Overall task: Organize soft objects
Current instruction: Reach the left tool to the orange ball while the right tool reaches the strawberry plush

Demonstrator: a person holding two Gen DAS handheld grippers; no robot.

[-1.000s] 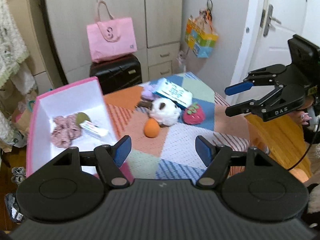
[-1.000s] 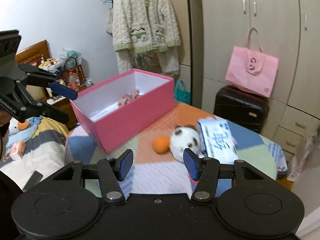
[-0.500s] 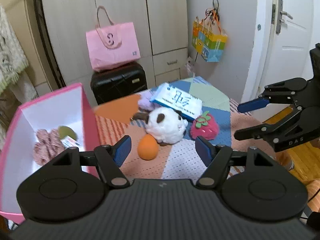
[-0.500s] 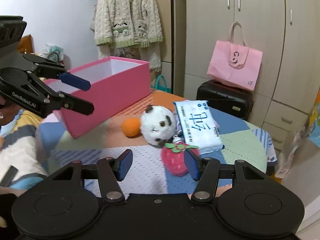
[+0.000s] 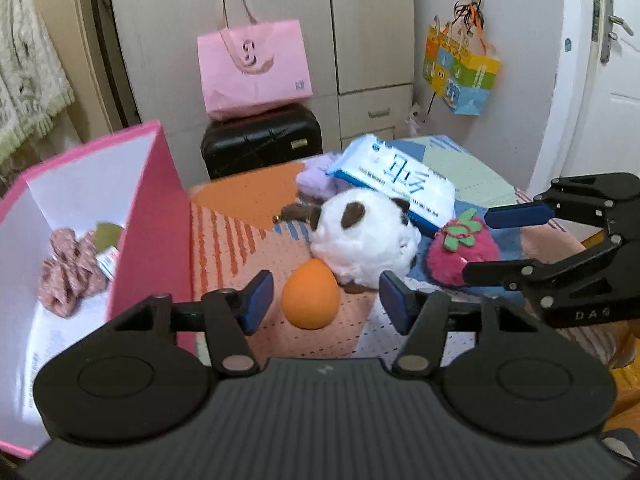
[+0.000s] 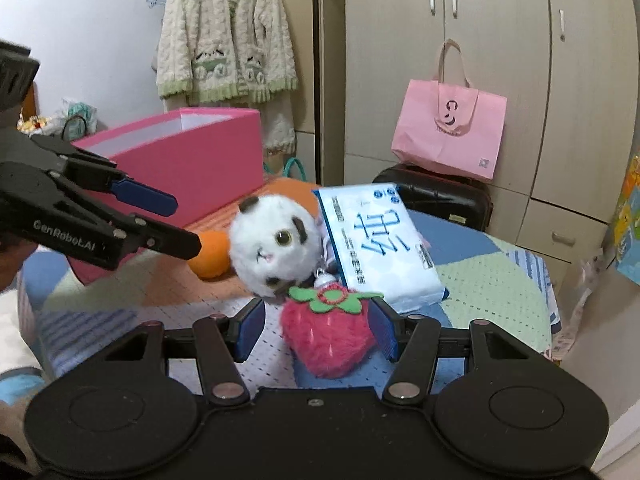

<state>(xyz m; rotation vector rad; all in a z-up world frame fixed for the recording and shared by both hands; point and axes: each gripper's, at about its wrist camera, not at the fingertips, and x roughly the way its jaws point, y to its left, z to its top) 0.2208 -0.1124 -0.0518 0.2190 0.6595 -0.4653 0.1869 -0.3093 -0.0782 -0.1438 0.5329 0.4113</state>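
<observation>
My left gripper (image 5: 326,300) is open, with an orange soft ball (image 5: 311,300) between its fingertips on the patchwork table. My right gripper (image 6: 316,330) is open around a pink plush strawberry (image 6: 330,338), not closed on it. A white panda plush (image 5: 366,240) lies behind both, next to a blue-white tissue pack (image 6: 374,246) and a purple soft item (image 5: 316,182). The pink box (image 5: 152,232) at left holds a pink scrunchie (image 5: 70,272) and a small tube. In the left wrist view the right gripper (image 5: 480,242) sits over the strawberry (image 5: 466,254).
The pink box's wall stands close to the left of my left fingertip. A black suitcase (image 5: 262,142) with a pink tote bag (image 5: 254,72) stands behind the table. Wardrobe, hanging cardigan (image 6: 226,36) and a door lie beyond. The table's right edge drops off near the strawberry.
Both grippers have moved forward and down. The left now brackets the orange ball; the right now brackets the strawberry. Both stayed open.
</observation>
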